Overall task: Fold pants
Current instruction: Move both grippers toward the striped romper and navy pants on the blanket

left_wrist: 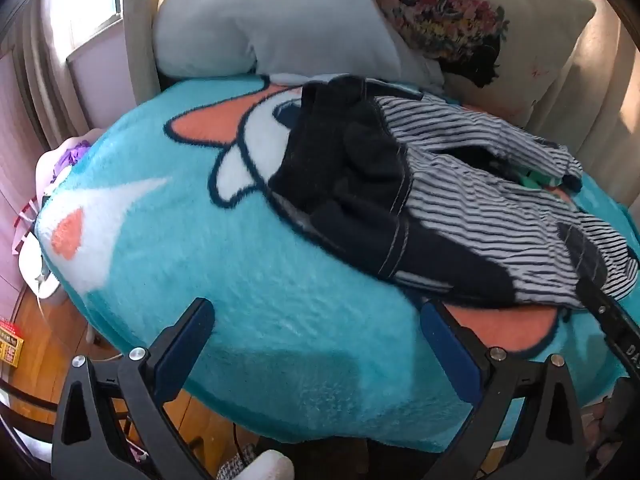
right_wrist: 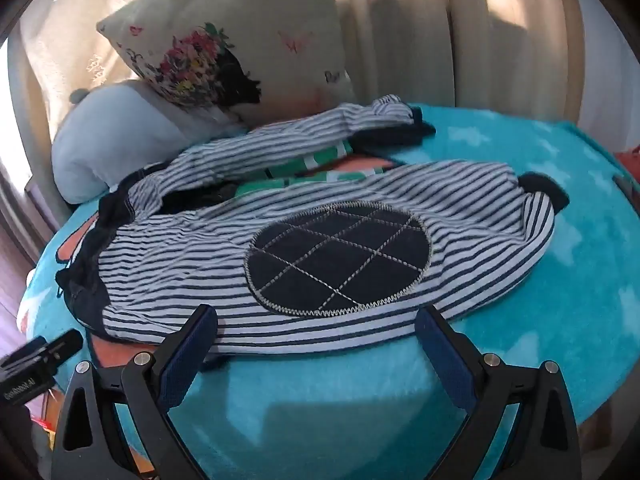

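Note:
Navy-and-white striped pants [right_wrist: 192, 256] with a dark waistband [left_wrist: 352, 184] and a round dark quilted knee patch [right_wrist: 340, 258] lie spread on a turquoise fleece blanket [left_wrist: 256, 264]. The two legs are apart, with green fabric showing between them. My left gripper [left_wrist: 316, 320] is open and empty, just in front of the waistband end. My right gripper [right_wrist: 316, 324] is open and empty at the near edge of the nearer leg, just below the patch. The right gripper's finger shows at the right edge of the left wrist view [left_wrist: 612, 312].
A pale blue pillow [left_wrist: 256, 28] and a cream floral cushion [right_wrist: 240, 52] lean at the back against curtains. The blanket's edge drops off to a wooden floor [left_wrist: 36, 332] at the left, with small items there.

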`<action>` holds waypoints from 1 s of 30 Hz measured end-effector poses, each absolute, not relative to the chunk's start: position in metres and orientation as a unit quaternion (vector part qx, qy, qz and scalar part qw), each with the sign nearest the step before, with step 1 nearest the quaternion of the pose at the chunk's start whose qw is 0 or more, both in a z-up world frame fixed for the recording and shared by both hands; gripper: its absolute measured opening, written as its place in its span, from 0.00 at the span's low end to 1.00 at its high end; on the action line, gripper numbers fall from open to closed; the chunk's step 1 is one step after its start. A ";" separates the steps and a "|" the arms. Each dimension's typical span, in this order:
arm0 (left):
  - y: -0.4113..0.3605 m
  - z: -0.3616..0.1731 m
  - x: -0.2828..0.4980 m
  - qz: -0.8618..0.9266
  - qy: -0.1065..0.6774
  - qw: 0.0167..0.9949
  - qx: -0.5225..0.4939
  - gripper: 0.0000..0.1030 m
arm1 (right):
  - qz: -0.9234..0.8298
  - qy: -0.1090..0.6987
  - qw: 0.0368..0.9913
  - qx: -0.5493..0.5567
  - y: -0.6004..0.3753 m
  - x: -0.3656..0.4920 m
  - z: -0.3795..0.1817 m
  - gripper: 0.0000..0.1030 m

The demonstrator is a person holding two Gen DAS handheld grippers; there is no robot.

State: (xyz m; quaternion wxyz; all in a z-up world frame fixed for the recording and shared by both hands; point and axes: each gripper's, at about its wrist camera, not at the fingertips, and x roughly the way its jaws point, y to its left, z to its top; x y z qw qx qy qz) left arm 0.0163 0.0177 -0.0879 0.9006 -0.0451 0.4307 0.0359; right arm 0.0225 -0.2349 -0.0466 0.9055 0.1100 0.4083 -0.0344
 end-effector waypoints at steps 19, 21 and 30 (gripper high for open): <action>0.015 -0.053 -0.002 0.040 0.408 0.912 -0.030 0.98 | 0.010 0.388 0.909 0.155 -0.249 0.011 -0.042 1.00; 0.012 -0.038 -0.010 0.048 0.383 0.922 -0.017 0.98 | 0.003 0.380 0.913 0.149 -0.249 0.007 -0.036 1.00; -0.010 0.005 -0.032 0.016 0.326 0.945 0.017 0.98 | 0.003 0.331 0.941 0.076 -0.243 -0.011 0.004 1.00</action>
